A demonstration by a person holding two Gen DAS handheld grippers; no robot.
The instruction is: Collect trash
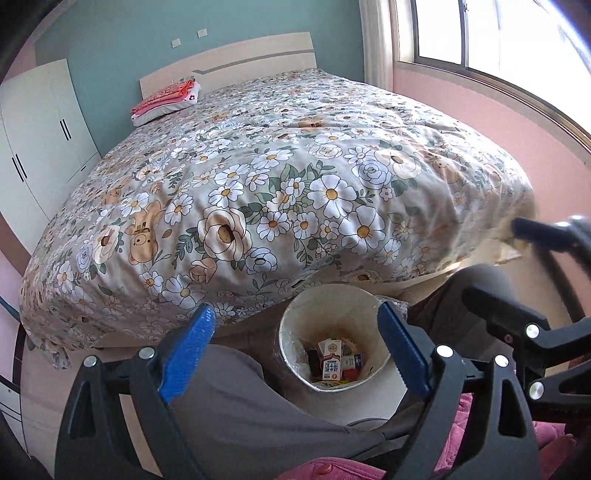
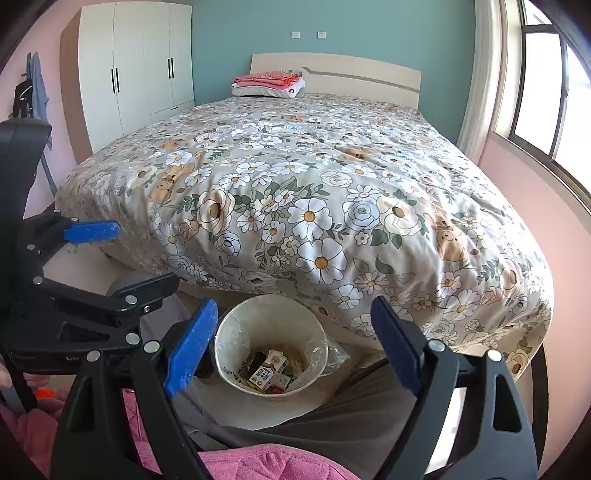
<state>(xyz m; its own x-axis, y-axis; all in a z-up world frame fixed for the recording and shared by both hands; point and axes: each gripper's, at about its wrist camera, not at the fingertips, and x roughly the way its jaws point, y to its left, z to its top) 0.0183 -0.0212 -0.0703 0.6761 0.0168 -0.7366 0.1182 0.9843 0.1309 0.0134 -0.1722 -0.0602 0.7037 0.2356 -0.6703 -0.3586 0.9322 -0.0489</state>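
1. Two grippers, left [image 1: 295, 325] and right [image 2: 295, 321], hang with jaws spread wide and nothing between the blue pads; both frame the bin [image 1: 295, 321] from above.
2. The bin, white and lined with clear plastic, stands on the floor at the foot edge of the bed [image 1: 266, 155], between the person's grey-trousered legs [image 1: 236, 398].
3. Trash [image 2: 269, 369] lies in the bin's bottom: small cartons, one white and red with Chinese print too small to read surely.
4. A floral quilt with bears covers the bed; folded pink cloth [image 2: 269, 79] sits on a pillow at the headboard.
5. A white wardrobe [image 2: 136, 74] stands by the teal wall, a window [image 1: 491, 33] in the pink wall.
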